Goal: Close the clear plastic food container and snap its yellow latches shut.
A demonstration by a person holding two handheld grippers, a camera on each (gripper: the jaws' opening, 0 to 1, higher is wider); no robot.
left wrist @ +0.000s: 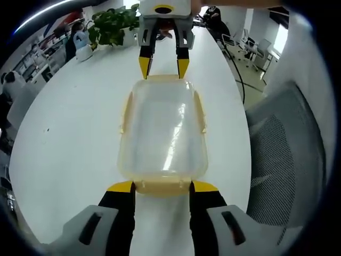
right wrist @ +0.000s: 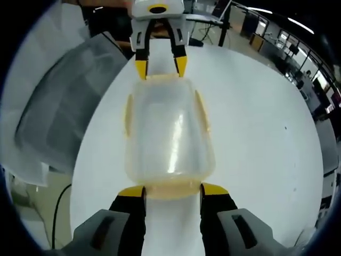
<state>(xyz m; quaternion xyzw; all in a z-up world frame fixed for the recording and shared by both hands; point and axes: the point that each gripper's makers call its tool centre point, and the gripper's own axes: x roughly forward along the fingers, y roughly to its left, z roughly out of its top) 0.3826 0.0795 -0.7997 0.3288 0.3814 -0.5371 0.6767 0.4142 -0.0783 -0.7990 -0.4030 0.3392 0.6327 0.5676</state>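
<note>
The container (left wrist: 162,133) lies lid-on in the middle of the white surface (left wrist: 69,133), its long axis running between the two claws. In the left gripper view the left claw (left wrist: 162,186) is open, its yellow tips either side of the near end latch (left wrist: 162,186), touching or just beside it; the right claw (left wrist: 164,66) faces it at the far end, also open, tips at the far latch. The right gripper view gives the mirror: right claw (right wrist: 172,190) spread around its near end latch (right wrist: 172,189), left claw (right wrist: 160,66) at the other end. The side latches (left wrist: 201,114) seem to stand out from the rim, so I judge them not yet snapped; whether the end latches are down is hard to tell through the clear plastic. The lid looks seated, so the step in hand is latching. Next, each claw likely needs to press its end latch down against the wall until it clicks, both ends braced against each other so the container does not slide, then move to the side latches. A mesh chair (left wrist: 287,154) stands right of the surface, a plant (left wrist: 112,24) at the far end.
</note>
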